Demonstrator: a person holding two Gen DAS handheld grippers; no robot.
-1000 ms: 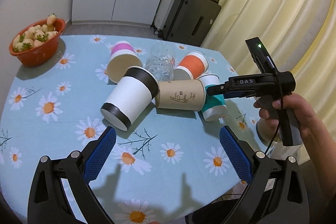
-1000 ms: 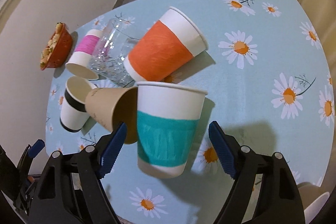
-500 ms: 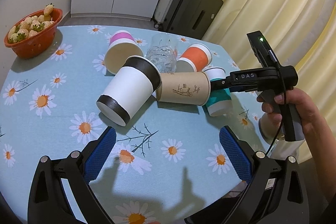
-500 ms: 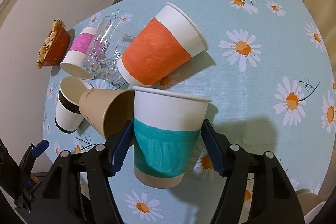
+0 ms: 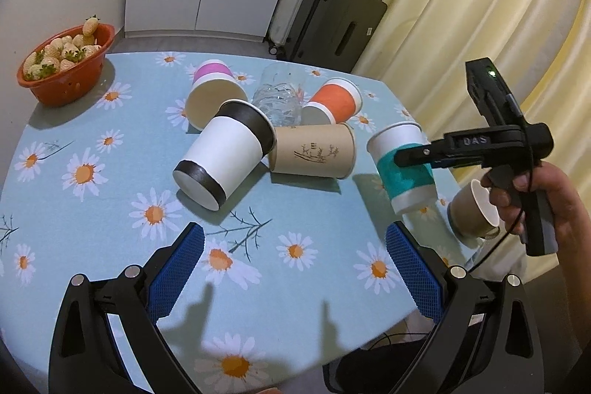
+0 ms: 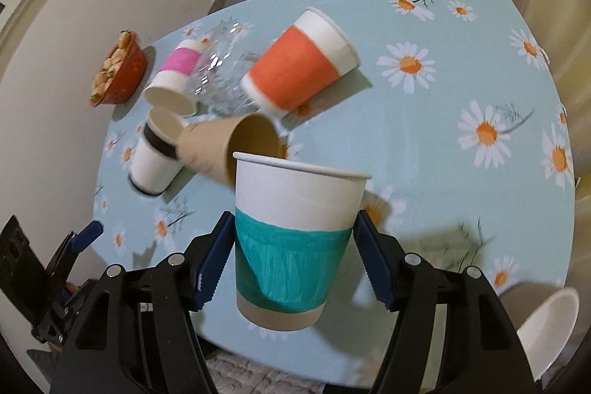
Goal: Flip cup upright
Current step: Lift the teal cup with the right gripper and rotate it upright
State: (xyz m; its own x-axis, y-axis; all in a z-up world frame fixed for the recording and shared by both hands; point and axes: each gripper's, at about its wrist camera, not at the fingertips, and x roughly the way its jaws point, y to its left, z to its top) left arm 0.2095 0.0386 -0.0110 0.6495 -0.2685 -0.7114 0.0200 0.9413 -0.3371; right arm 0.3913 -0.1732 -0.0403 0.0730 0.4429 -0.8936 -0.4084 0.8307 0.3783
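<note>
My right gripper is shut on a white paper cup with a teal band. It holds the cup upright and lifted above the daisy tablecloth. The same cup shows in the left wrist view at the right, with the right gripper clamped on its band. My left gripper is open and empty above the table's near edge. Other cups lie on their sides: brown, white with black bands, pink, orange.
A clear glass lies among the cups. An orange bowl of pale strawberries stands at the far left. Another brown cup stands upright near the right table edge, below the right hand. Suitcases and curtains are behind the table.
My right gripper closed on the teal cup and lifted it up and away from the brown cup, toward the right edge. The left gripper stayed open and drew back a little.
</note>
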